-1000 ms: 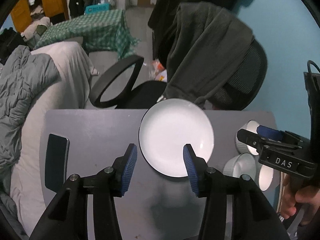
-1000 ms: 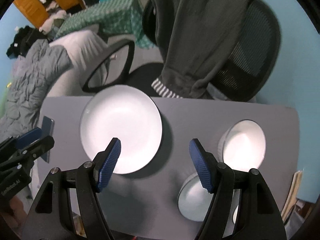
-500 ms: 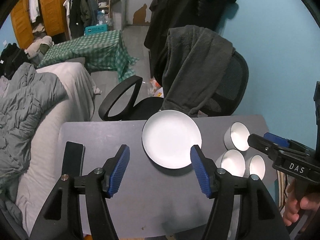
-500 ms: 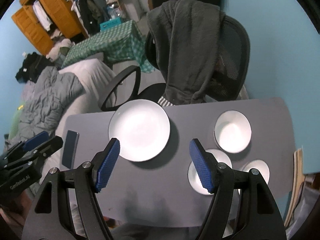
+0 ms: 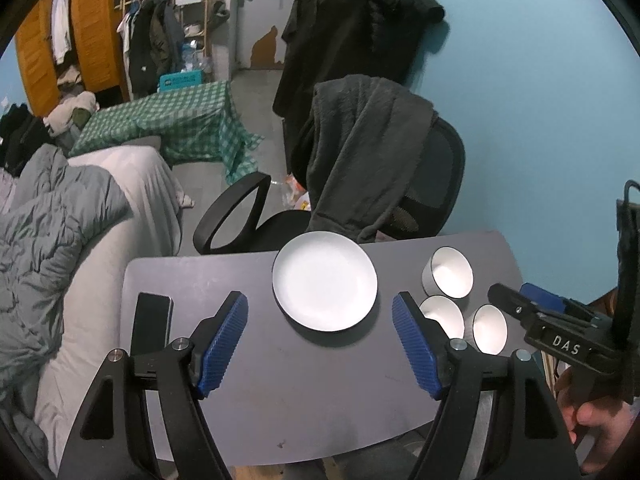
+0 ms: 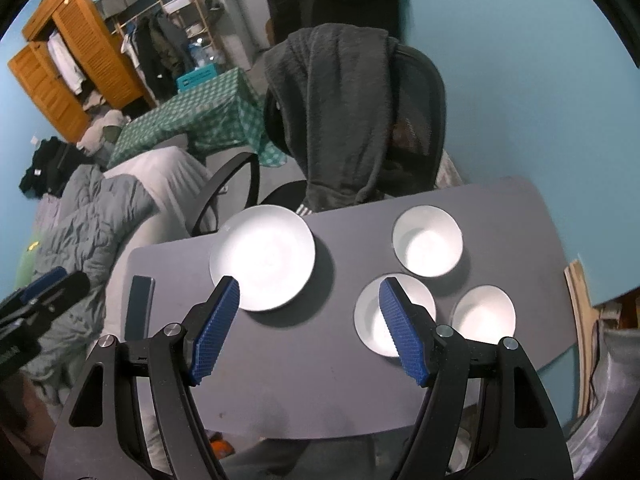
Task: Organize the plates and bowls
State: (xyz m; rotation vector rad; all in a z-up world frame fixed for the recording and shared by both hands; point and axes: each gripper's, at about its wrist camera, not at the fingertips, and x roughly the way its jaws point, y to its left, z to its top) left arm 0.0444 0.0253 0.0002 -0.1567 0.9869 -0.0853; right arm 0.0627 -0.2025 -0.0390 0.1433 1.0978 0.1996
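Table (image 6: pixel 520 220), grey: one white plate (image 6: pixel 262 258) far left-centre; three white bowls (image 6: pixel 427 241) clustered right, unstacked. Left gripper (image 5: pixel 320 340): jaws just widened, nothing between. Right gripper (image 6: pixel 310 328): apart, empty. Advice: pinch one bowl's rim, nest it squarely into a neighbour.

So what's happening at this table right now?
A person holds a two-finger gripper in each hand above a grey table. On it sit a white plate, three white bowls grouped to its right, and a dark phone near the left edge. The left gripper, whose jaws have just been opening, and the right gripper are both open and empty. Nothing is stacked yet.
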